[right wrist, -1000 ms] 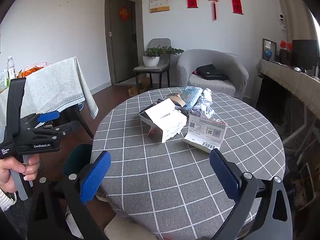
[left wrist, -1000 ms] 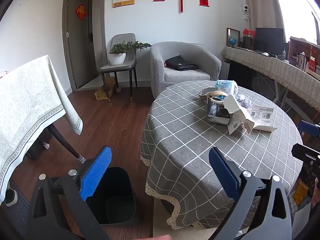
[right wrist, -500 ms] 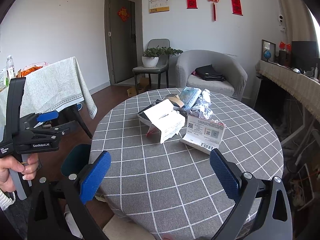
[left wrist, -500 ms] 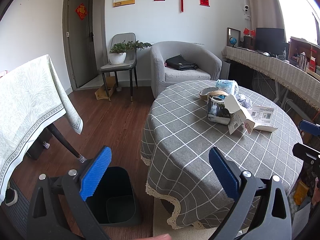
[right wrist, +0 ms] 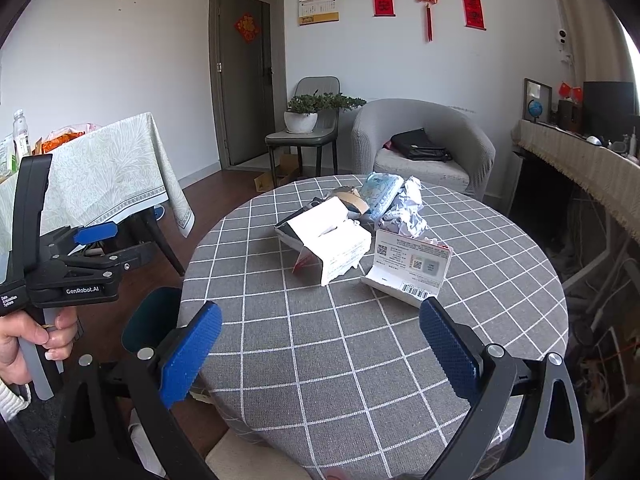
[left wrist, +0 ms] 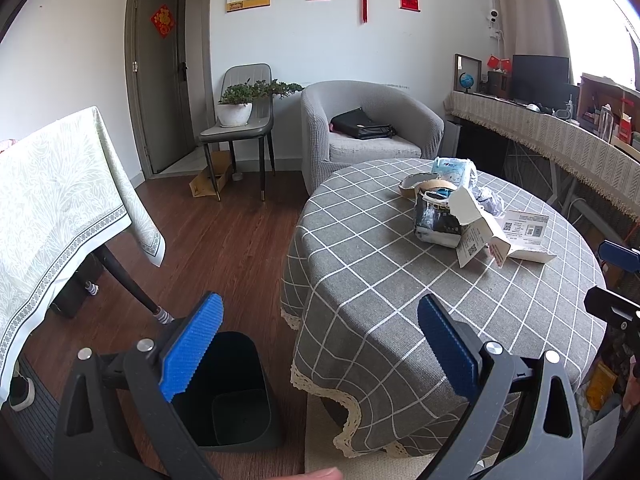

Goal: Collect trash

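The black bin (left wrist: pixel 236 392) stands on the floor, just beside the round tabletop (left wrist: pixel 380 280). The left gripper (left wrist: pixel 318 346) is wide apart and holds nothing, above the bin and the tabletop's edge. The trash (right wrist: pixel 360 224) lies in a pile on the far part of the tabletop: torn boxes, crumpled paper, a blue packet. The right gripper (right wrist: pixel 320 354) is wide apart too, empty, near the pile.

round table (right wrist: pixel 360 360), grey checked cloth | torn boxes (right wrist: pixel 332 240), crumpled paper (right wrist: pixel 404 216), possibly tape
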{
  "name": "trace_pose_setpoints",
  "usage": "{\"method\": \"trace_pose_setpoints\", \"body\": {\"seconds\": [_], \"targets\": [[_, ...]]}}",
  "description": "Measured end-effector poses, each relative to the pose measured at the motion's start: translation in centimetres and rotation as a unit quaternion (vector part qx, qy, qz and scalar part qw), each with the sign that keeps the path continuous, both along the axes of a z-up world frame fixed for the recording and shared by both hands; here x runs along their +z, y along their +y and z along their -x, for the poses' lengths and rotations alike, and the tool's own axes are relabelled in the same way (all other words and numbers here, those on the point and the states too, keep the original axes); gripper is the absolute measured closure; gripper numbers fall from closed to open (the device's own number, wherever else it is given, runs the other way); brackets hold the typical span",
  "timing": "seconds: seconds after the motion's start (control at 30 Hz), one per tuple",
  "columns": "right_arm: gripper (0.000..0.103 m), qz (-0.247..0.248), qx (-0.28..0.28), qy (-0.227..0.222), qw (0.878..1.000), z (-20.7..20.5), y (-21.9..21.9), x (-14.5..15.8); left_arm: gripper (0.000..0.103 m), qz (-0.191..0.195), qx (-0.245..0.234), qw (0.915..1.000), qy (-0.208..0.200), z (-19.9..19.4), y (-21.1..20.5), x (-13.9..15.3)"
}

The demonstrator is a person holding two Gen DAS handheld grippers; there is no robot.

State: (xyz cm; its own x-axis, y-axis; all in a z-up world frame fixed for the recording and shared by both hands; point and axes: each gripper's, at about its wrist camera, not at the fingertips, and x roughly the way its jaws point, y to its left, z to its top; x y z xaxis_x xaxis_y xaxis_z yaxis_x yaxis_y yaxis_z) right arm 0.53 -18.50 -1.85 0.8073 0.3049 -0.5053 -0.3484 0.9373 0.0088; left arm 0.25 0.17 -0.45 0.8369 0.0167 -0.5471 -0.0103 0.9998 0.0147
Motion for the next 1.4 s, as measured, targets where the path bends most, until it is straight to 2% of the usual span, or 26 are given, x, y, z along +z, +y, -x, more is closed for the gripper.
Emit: {"method": "trace_pose_setpoints", "body": {"seconds": [1.4], "targets": [[0.003,0.001,-0.004,-0.001,1.000,-0.08,0.13,-0.18,0.003,0.000,-0.002,1.0000,0.002,-0.04,-0.08,0.06]]}}
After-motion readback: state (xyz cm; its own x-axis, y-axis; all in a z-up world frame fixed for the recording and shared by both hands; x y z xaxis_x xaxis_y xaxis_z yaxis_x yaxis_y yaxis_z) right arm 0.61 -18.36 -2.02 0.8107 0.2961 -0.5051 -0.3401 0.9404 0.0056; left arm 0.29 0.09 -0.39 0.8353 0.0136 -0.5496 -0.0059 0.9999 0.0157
